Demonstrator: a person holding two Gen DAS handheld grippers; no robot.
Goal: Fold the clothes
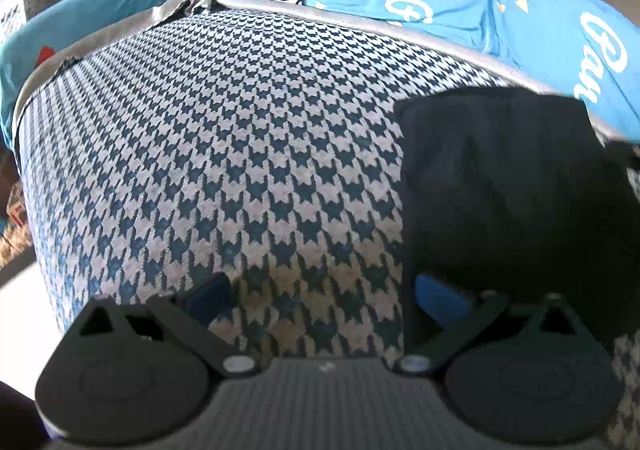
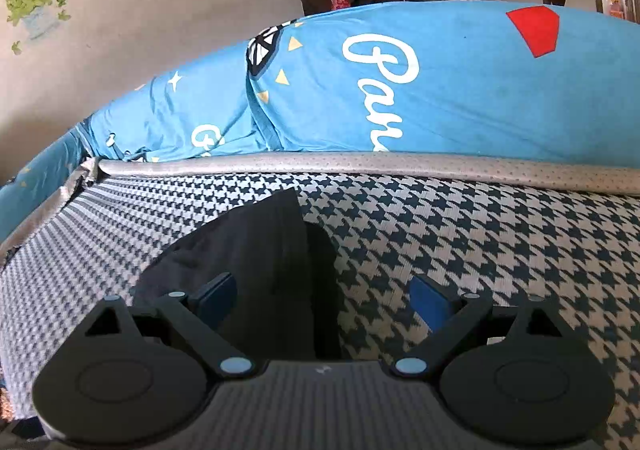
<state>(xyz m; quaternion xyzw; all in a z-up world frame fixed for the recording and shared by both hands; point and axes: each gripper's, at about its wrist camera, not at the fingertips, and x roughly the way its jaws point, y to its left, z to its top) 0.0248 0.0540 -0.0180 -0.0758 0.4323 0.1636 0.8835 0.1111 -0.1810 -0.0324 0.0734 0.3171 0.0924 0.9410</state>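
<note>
The dark black folded cloth garment (image 1: 508, 186) lies on a surface covered w/ blue-and-white houndstooth woven fabric (image 1: 224, 154), near its far edge, which has a grey perforated trim band (image 2: 360, 166). Whether this surface is a bed or a sofa, I cannot tell.

Left wrist view: the left gripper (image 1: 324, 302) has its fingers wide apart and holds nothing. The garment is to the right side; its left edge runs down just beside the right blue pad, and this finger (image 1: 438, 306) is in front of the dark cloth. If it touches, I cannot tell. The other finger (image 1: 210, 296) is over bare houndstooth fabric.

Right wrist view: the right gripper (image 2: 322, 300) is also opened wide, nothing between the fingers. Here the garment (image 2: 260, 250) is at left-centre; its right edge falls betw. the two fingers, approx. in the middle of the gap. The left finger (image 2: 214, 298) is over the cloth, the right finger (image 2: 430, 302) over the patterned fabric.

Behind the trim lies a bright blue printed bedcover w/ white script letters, yellow triangles and a red shape (image 2: 460, 90).
</note>
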